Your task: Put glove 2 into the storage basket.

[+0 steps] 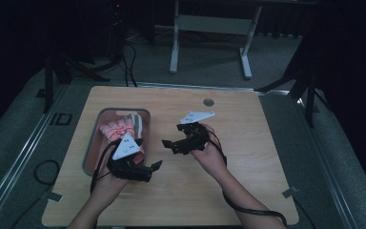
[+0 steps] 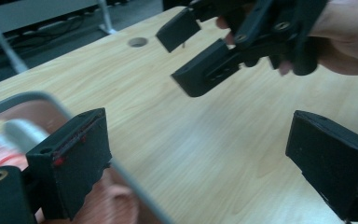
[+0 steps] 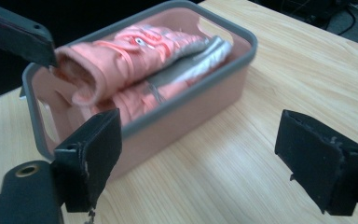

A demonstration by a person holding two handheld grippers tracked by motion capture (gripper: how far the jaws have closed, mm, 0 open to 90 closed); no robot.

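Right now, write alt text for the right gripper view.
A pink bin with a grey rim sits on a light wooden table, holding rolled pink and grey socks. The right claw frames it from below with open jaws and nothing between them.

Pretty dim room, grey carpet floor all around. A white desk frame stands at the back, black cables and dark stands nearby.

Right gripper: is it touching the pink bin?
Apart. In the right gripper view, bare table shows between the open right gripper and the pink bin, and nothing sits between its jaws.
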